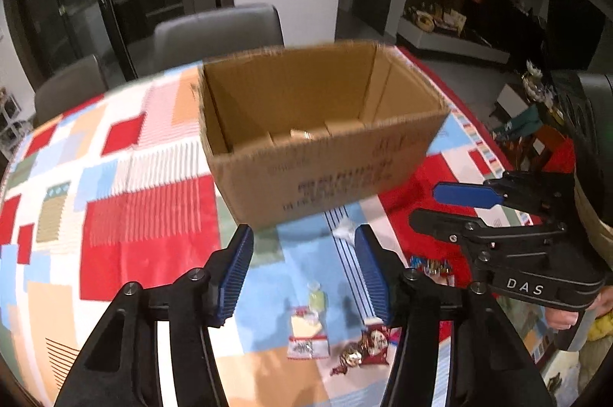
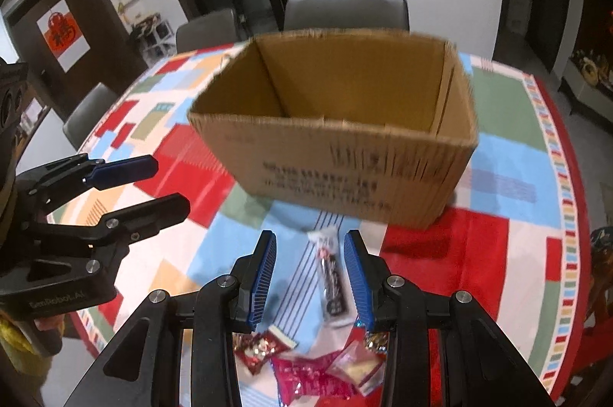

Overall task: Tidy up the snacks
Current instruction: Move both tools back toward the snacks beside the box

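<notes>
An open cardboard box [image 1: 325, 169] stands on the patchwork tablecloth, also in the right wrist view [image 2: 345, 158]; one small wrapped item lies on its floor [image 1: 302, 134]. My left gripper [image 1: 302, 273] is open and empty above loose snacks: a clear packet with red print [image 1: 308, 334] and red-gold candies [image 1: 364, 349]. My right gripper [image 2: 310, 277] is open and empty above a long black snack bar [image 2: 332, 280]. Red and pink snack packets [image 2: 318, 372] lie just below it. The right gripper also shows at the right of the left view [image 1: 440, 204], open.
Grey chairs [image 2: 345, 10] stand behind the round table [image 2: 536, 177]. The table's red edge [image 1: 479, 123] curves close on the right. A colourful small packet [image 1: 431, 267] lies near the right gripper. A cluttered sideboard [image 1: 452, 24] is far right.
</notes>
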Tool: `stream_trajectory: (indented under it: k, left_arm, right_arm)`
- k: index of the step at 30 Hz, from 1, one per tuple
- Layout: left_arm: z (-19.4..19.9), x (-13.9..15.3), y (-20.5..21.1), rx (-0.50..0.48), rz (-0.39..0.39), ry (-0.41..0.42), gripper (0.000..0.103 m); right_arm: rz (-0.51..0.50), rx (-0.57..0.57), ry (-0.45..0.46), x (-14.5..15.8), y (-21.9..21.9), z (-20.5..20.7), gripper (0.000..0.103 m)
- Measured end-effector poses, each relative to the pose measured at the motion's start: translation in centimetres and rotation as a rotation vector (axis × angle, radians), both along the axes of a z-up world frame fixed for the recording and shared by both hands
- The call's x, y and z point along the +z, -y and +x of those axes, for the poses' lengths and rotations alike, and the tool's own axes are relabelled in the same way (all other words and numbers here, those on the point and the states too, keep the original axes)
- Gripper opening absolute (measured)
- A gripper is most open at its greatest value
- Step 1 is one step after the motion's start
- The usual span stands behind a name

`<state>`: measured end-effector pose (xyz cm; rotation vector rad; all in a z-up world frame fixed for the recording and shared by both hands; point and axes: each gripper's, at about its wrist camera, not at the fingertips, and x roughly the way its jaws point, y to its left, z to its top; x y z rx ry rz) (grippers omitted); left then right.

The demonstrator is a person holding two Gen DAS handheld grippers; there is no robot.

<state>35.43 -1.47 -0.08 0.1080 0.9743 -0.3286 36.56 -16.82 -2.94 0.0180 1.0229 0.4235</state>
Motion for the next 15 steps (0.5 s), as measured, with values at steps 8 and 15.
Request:
stream_trajectory:
  k: [8,15]
  left_arm:
    - [0.0,-3.5,0.1,-0.018,-0.009,-0.11,0.047]
    - [0.7,-6.9,0.3,-0.031,-0.024,-0.257,0.041]
  right_arm:
    - [-0.025,0.028,-0.088,-3.2,-0.6,-0.3,0.038]
    - [-0.023,0.032,-0.184,-6.0,-0.7,0.4,0.038]
